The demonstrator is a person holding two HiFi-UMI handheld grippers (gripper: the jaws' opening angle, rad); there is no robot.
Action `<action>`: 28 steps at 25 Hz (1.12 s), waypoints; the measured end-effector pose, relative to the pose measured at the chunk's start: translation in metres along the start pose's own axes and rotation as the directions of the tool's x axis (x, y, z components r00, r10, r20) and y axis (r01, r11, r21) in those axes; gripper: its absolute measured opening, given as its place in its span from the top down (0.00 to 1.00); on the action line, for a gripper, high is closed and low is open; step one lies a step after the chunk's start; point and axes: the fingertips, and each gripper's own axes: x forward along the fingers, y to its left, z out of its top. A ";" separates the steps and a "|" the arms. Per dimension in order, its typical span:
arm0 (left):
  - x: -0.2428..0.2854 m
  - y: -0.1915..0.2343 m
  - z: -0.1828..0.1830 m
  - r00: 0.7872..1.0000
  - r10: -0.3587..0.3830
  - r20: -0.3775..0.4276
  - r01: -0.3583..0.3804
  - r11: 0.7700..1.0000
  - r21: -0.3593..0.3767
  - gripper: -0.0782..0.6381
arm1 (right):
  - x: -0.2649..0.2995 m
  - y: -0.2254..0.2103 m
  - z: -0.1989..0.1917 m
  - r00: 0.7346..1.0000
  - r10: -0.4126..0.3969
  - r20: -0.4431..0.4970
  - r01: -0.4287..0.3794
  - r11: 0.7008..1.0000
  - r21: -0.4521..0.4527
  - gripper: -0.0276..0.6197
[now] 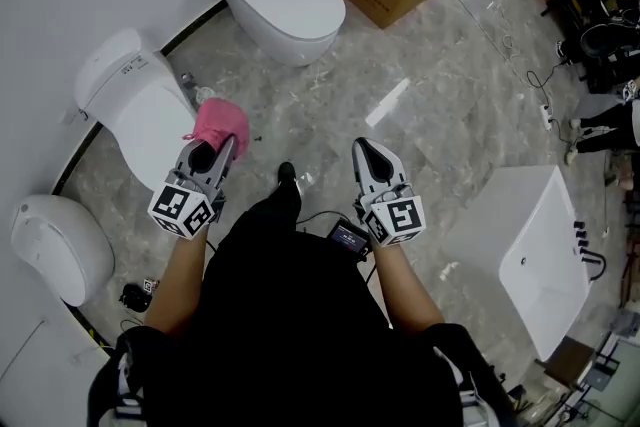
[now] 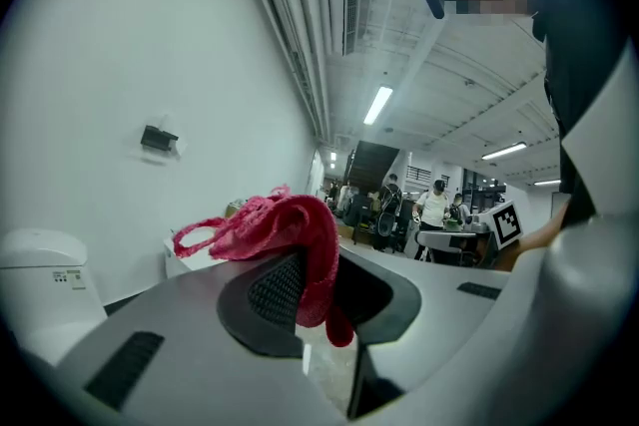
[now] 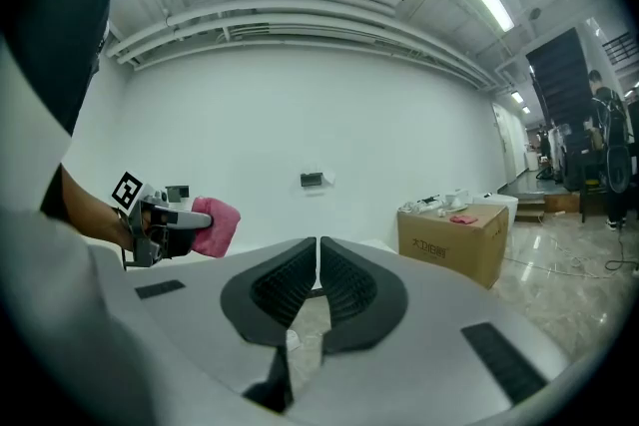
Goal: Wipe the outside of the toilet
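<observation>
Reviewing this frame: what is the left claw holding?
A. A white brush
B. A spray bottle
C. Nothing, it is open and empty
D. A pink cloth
D: in the left gripper view the left claw is shut on the pink cloth, which bunches up above its tips. The right claw is shut with nothing in it.

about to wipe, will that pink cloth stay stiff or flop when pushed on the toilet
Probably floppy: the pink cloth droops over a jaw of the left hand-held gripper, loop dangling. Likely light, since a small pinch holds it. It should bunch when pushed.
</observation>
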 end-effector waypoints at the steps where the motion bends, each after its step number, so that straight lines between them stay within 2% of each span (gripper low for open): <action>1: 0.009 0.007 0.001 1.000 0.004 0.000 -0.004 1.000 -0.009 0.78 | 0.010 -0.007 0.003 1.000 0.004 -0.009 -0.004 1.000 -0.004 0.90; 5: 0.045 0.041 0.009 1.000 0.019 -0.002 -0.019 1.000 -0.024 0.78 | 0.057 -0.027 0.022 0.999 0.030 -0.022 -0.030 0.999 -0.029 0.90; 14: 0.124 0.103 0.023 0.998 0.055 -0.007 -0.055 0.998 -0.001 0.78 | 0.155 -0.082 0.054 0.998 0.045 -0.047 -0.050 0.994 -0.099 0.90; 21: 0.158 0.131 0.040 0.997 0.074 0.027 -0.073 0.996 -0.059 0.78 | 0.212 -0.108 0.074 0.996 0.083 -0.027 -0.085 0.994 -0.073 0.90; 25: 0.183 0.141 0.042 0.992 0.120 0.042 -0.116 0.990 -0.086 0.78 | 0.241 -0.137 0.074 0.993 0.108 -0.042 -0.110 0.992 -0.061 0.90; 28: 0.202 0.155 0.042 0.986 0.165 0.030 -0.162 0.983 -0.088 0.78 | 0.272 -0.149 0.068 0.984 0.170 -0.054 -0.174 0.983 -0.064 0.90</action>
